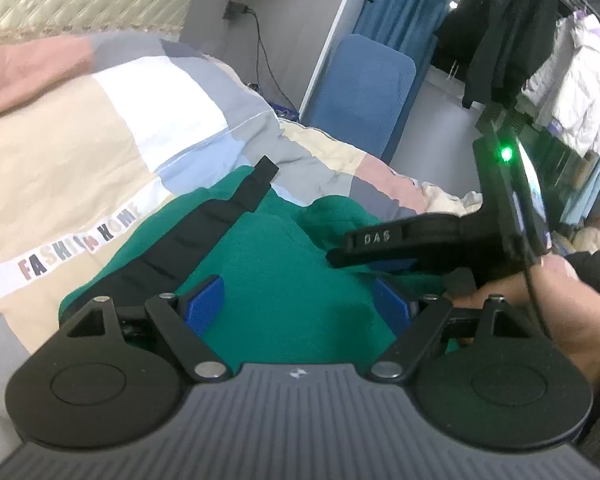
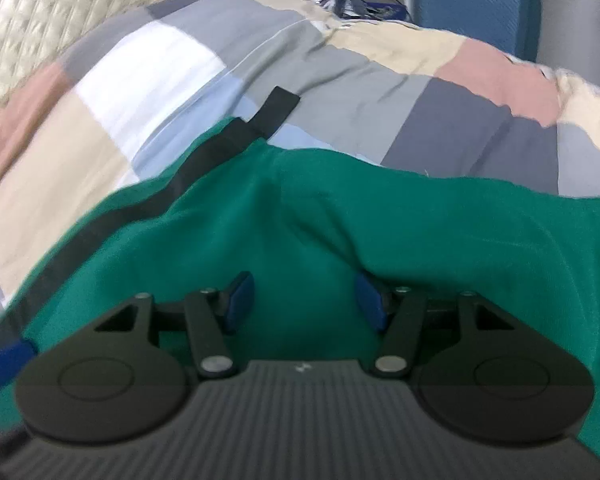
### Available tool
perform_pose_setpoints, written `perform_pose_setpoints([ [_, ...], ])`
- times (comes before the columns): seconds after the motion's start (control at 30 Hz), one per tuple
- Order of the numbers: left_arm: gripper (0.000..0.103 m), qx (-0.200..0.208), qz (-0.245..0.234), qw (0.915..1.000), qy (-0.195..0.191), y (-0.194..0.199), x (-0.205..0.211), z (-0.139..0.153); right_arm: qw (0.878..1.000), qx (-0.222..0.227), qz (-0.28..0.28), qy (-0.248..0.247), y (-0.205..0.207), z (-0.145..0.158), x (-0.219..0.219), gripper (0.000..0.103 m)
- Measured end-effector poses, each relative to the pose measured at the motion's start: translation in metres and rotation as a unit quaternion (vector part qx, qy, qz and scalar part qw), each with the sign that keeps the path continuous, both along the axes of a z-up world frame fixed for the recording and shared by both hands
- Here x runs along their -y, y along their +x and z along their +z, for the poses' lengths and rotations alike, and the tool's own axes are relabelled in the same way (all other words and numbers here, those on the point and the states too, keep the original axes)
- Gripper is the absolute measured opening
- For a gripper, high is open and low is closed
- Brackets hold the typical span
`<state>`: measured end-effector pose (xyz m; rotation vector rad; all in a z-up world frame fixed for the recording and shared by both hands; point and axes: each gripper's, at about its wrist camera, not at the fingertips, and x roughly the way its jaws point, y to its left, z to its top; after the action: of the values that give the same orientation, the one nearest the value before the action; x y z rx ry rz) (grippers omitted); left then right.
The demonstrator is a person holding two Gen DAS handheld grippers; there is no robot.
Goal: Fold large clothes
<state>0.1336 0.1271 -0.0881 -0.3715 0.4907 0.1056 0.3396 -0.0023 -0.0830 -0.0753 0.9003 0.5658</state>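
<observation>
A green garment (image 1: 284, 280) with a black strip (image 1: 220, 216) along its left edge lies on a patchwork quilt (image 1: 80, 140) on the bed, just ahead of and under both tools. Its long axis runs from near left toward far right, the strip's free end (image 2: 278, 110) pointing far over the quilt. The left tool (image 1: 300, 304) stands wide, its blue pads (image 1: 204, 300) spread over flat cloth and gripping nothing. The right tool (image 2: 304, 300) is likewise wide over the garment's middle, pads (image 2: 240, 296) apart; in the left view its body (image 1: 420, 244) reaches in from the right, close beside the left tool. A bunched fold (image 1: 340, 212) rises at the far edge, nearer the right tool. The coming move probably calls for each tool to take an edge: the left is nearer the strip side, the right nearer the loose cloth spreading right (image 2: 500, 232). The quilt gives open room far and left; on the right the bed ends near a blue chair (image 1: 364, 92), and hanging clothes (image 1: 540, 60) lie well apart.
</observation>
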Motion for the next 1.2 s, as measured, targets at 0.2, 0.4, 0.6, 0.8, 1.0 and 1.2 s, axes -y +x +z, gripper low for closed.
perform_pose_setpoints([
  [0.2,0.085,0.005,-0.007,0.9999,-0.008,-0.002,0.000,0.001,0.999,0.023,0.006,0.027,-0.029,0.015,0.028,0.059],
  [0.4,0.085,0.008,-0.004,0.9996,-0.027,-0.012,-0.004,0.002,0.997,0.049,-0.018,0.056,-0.070,0.043,0.083,0.059],
  [0.6,0.085,0.017,-0.003,0.9995,-0.027,-0.031,0.000,0.009,0.993,0.021,-0.082,0.086,-0.106,0.056,0.151,0.060],
  [0.8,0.085,0.009,0.002,0.9961,-0.088,-0.047,-0.003,0.015,0.977,-0.024,-0.157,0.144,-0.143,0.041,0.204,0.060],
  [1.0,0.085,-0.002,-0.025,0.9843,-0.174,-0.070,0.008,0.019,0.944,-0.085,-0.219,0.232,-0.162,0.017,0.232,0.079],
  [1.2,0.086,-0.065,-0.012,0.9714,-0.228,-0.066,0.008,-0.006,0.897,-0.169,-0.263,0.314,-0.152,-0.024,0.239,0.084],
])
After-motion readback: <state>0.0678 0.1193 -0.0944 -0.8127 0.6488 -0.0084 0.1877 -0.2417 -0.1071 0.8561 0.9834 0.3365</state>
